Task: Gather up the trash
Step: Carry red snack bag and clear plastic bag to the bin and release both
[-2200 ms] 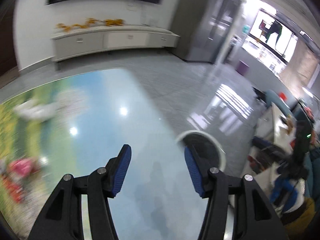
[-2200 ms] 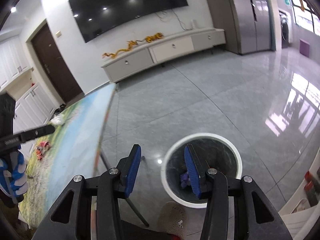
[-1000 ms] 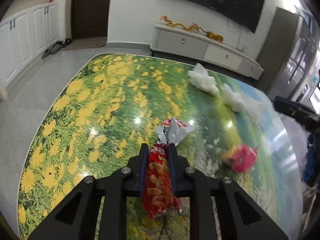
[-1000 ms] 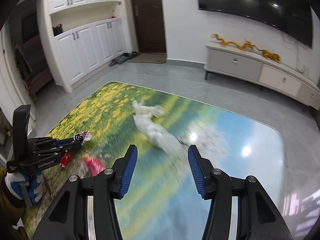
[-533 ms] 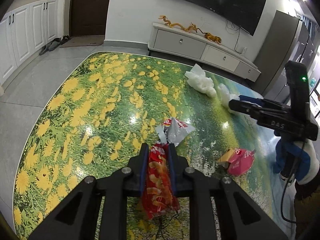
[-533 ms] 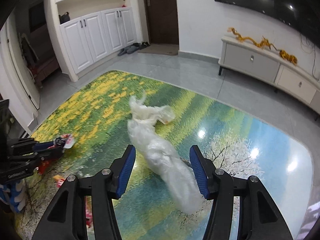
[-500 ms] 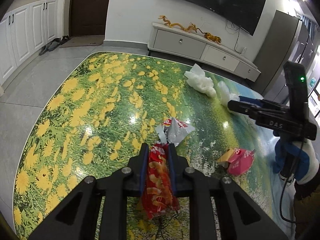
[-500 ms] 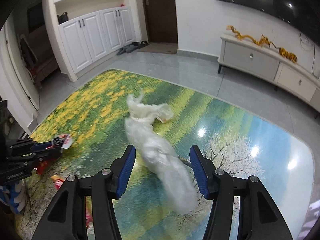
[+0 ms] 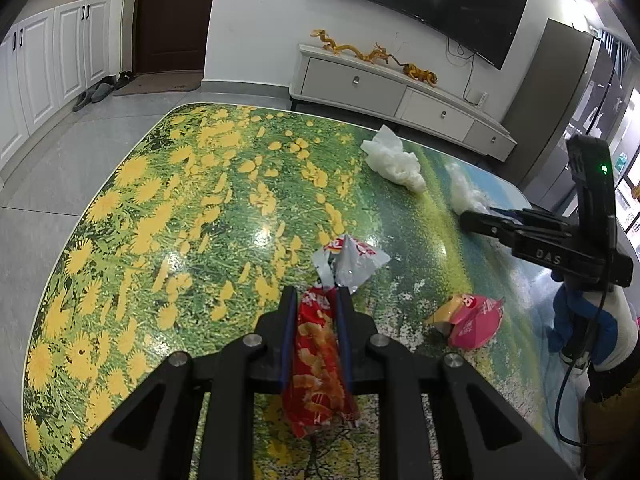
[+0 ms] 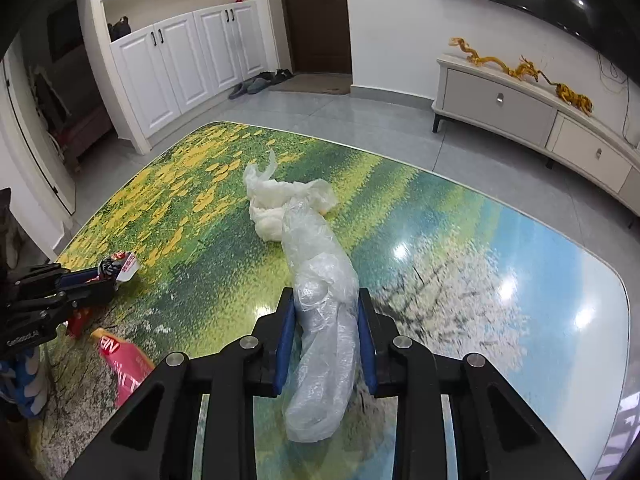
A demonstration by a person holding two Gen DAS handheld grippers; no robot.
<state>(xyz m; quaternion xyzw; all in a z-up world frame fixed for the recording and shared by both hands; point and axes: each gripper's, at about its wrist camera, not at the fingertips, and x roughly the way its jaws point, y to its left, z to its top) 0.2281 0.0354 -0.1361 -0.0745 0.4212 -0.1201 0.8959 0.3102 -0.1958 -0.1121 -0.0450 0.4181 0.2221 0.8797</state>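
My left gripper [image 9: 315,298] is shut on a red snack wrapper [image 9: 318,364] with a silver torn end [image 9: 352,260], low over the flower-print table [image 9: 180,200]. My right gripper [image 10: 325,300] is shut on a clear crumpled plastic bag [image 10: 324,320] lying on the table [image 10: 480,260]. A crumpled white bag [image 9: 394,160] lies beyond it, also in the right wrist view [image 10: 280,200]. A pink wrapper [image 9: 472,320] lies between the grippers, also in the right wrist view [image 10: 124,364]. The right gripper shows in the left wrist view [image 9: 480,220], and the left gripper in the right wrist view [image 10: 108,276].
A white TV cabinet [image 9: 400,92] with gold dragon ornaments stands against the far wall under a wall TV [image 9: 412,0]. White cupboards [image 10: 188,60] and a dark door [image 10: 316,16] are beyond the table. Grey tiled floor surrounds the table.
My right gripper moved forward over the clear plastic bag and closed on it. My left gripper stayed shut on the red wrapper, nearly still.
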